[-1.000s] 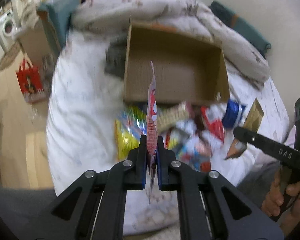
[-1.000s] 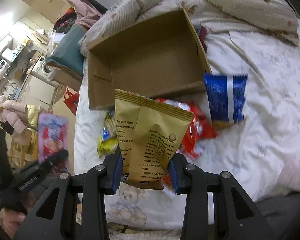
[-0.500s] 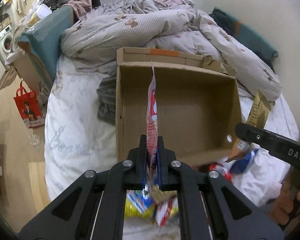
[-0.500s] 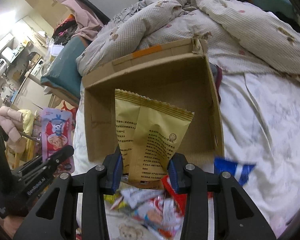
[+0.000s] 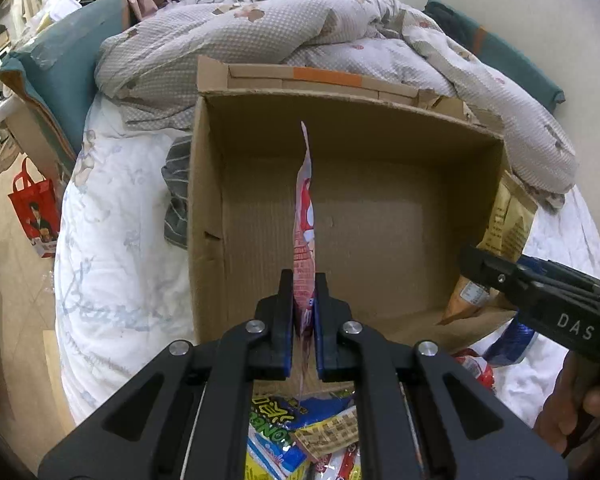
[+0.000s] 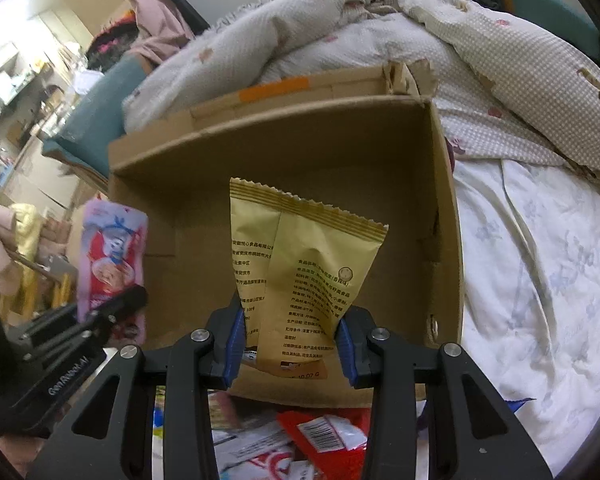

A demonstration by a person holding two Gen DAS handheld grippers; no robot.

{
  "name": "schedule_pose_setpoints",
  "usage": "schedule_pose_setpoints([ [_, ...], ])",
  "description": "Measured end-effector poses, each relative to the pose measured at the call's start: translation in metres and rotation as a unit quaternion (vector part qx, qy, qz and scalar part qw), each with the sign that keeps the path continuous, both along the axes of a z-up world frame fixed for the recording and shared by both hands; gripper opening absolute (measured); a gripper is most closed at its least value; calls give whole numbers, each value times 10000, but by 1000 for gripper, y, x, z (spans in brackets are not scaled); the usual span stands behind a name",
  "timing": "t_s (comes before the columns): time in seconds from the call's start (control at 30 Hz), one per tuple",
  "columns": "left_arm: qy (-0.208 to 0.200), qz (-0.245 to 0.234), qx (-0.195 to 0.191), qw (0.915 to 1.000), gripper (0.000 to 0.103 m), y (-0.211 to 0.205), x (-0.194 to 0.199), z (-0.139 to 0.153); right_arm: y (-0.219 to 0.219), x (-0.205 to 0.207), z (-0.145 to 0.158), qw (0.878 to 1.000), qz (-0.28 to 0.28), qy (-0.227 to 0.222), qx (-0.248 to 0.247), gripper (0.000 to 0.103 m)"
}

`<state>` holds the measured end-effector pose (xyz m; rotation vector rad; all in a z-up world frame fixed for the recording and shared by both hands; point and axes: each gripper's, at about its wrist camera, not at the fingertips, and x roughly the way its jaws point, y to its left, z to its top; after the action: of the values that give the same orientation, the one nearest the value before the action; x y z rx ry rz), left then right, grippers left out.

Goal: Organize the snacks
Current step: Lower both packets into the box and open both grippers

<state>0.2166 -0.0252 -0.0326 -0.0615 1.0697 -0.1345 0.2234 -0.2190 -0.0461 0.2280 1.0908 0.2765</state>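
Observation:
An open cardboard box [image 5: 204, 200] lies on the bed, and nothing shows on the part of its inside I can see. My left gripper [image 5: 303, 312] is shut on a pink snack packet [image 5: 305, 216], held edge-on over the box's near wall. The packet also shows in the right wrist view [image 6: 112, 256]. My right gripper [image 6: 290, 340] is shut on a gold snack bag [image 6: 300, 268], held upright over the near wall of the box [image 6: 444, 200]. The gold bag also shows in the left wrist view [image 5: 504, 224] at the box's right side.
A pile of loose snack packets [image 5: 300, 432] lies on the white sheet in front of the box, also seen in the right wrist view [image 6: 320, 440]. A rumpled quilt [image 5: 300, 36] lies behind the box. A red bag [image 5: 36, 208] stands on the floor at left.
Both grippers have moved forward from above the snack pile to the box, each still holding its packet. The box now fills both views.

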Motion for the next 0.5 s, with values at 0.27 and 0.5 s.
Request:
schedule_pose_setpoints([
  [0.27, 119, -77, -57, 9999, 6, -5, 3, -6, -2, 9, -16, 9993, -39, 323, 199, 41],
  [0.5, 304, -42, -131, 9994, 7, -2, 6, -14, -7, 11, -24, 9982, -169, 494, 295, 47],
])
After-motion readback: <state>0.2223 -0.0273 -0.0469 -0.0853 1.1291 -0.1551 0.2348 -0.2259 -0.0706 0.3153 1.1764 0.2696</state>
